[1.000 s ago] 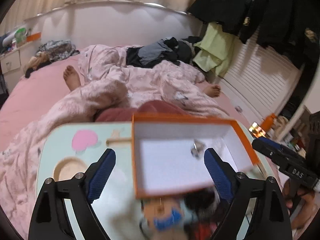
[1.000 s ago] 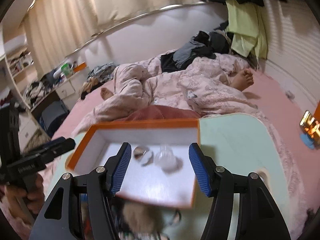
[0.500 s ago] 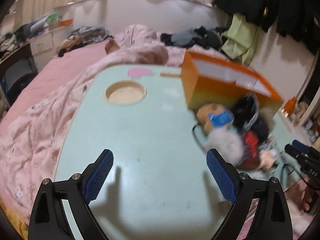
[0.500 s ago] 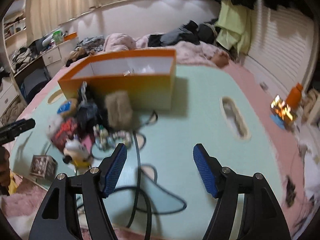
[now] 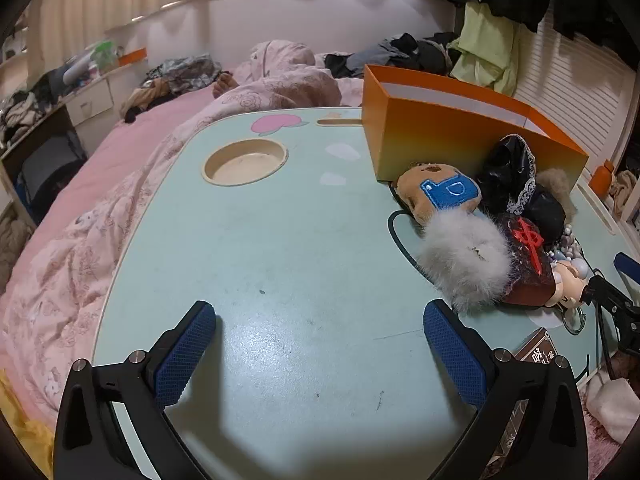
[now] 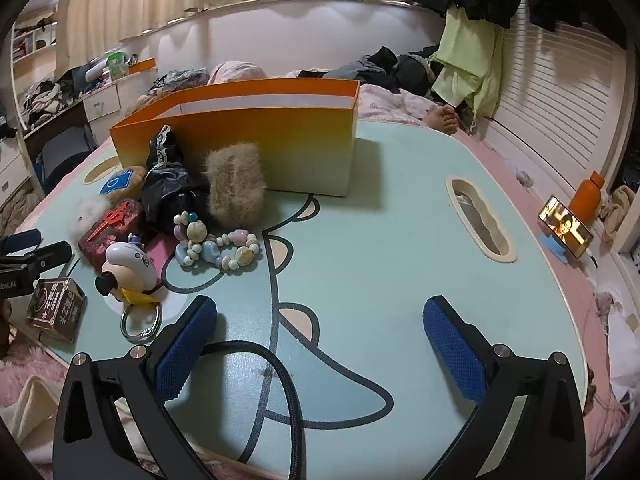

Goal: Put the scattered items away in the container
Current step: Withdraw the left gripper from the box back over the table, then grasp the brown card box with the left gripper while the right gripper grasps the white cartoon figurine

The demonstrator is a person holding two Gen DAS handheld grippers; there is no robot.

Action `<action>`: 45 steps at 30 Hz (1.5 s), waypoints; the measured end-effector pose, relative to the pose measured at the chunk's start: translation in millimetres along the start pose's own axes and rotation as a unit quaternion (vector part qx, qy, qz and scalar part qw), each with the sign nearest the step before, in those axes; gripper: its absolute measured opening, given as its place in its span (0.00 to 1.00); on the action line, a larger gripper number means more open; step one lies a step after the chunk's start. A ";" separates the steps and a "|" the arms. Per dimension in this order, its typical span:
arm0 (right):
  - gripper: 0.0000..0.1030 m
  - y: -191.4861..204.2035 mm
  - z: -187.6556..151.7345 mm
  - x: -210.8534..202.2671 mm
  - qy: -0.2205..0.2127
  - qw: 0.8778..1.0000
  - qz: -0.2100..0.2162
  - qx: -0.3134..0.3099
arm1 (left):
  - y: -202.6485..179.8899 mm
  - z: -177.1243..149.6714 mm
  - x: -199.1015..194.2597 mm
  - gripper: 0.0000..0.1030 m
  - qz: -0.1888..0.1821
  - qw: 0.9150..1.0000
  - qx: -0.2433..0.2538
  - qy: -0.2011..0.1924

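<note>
While both grippers hang over the pale green lap table (image 5: 280, 248), neither holds anything. The left gripper (image 5: 320, 354) has its blue-padded fingers (image 5: 184, 354) spreading wide, with only bare tabletop between them. The right gripper (image 6: 320, 350) is likewise opening, its fingers (image 6: 454, 350) well apart over the printed cartoon outline; a black braided cable (image 6: 276, 376) runs across the table just beside its left finger.

The orange container (image 6: 256, 148) stands upright toward the far side of the table, open at the top. The scattered items lie heaped against its near wall and just in front: a brown plush with a blue patch (image 5: 440, 196), a white fluffy pom-pom (image 5: 464, 260), a tan fur pad (image 6: 234, 188) leaning on the container, black lace-trimmed fabric (image 6: 168, 184), a dark red pouch with a red charm (image 6: 110, 228), a pastel bead bracelet (image 6: 216, 246), a white figure keychain with a metal ring (image 6: 128, 268), and a small brown carton (image 6: 56, 308) at the table's near edge. All lie outside the container.
</note>
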State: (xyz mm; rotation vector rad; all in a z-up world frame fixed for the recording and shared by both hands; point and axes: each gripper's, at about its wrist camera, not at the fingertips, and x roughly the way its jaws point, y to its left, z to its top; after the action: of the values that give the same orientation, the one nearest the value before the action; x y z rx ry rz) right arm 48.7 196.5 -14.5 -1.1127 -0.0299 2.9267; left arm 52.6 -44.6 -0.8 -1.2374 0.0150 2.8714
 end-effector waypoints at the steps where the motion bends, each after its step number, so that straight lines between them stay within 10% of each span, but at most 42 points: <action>1: 1.00 -0.6 -1.7 0.3 -0.001 1.000 0.001 0.000 | -0.2 -0.4 -0.5 1.00 0.000 1.000 0.000 0.000; 21: 1.00 -4.1 -10.2 0.2 -0.018 1.000 0.012 -0.009 | 0.6 -0.4 -2.4 1.00 0.000 1.000 -0.003 -0.001; 32: 1.00 -4.1 -8.9 0.4 -0.019 1.000 0.012 -0.009 | -7.2 4.1 -67.8 1.00 -0.196 0.979 0.022 -0.050; 45: 1.00 -3.6 -9.5 0.2 -0.019 1.000 0.012 -0.009 | -67.2 -17.0 -44.1 0.82 -0.194 0.971 0.137 0.017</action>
State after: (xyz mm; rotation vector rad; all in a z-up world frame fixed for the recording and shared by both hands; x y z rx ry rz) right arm 54.9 200.3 -21.6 -1.0674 -0.0440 2.9736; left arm 96.5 22.0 19.3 -1.0954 0.1473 2.4181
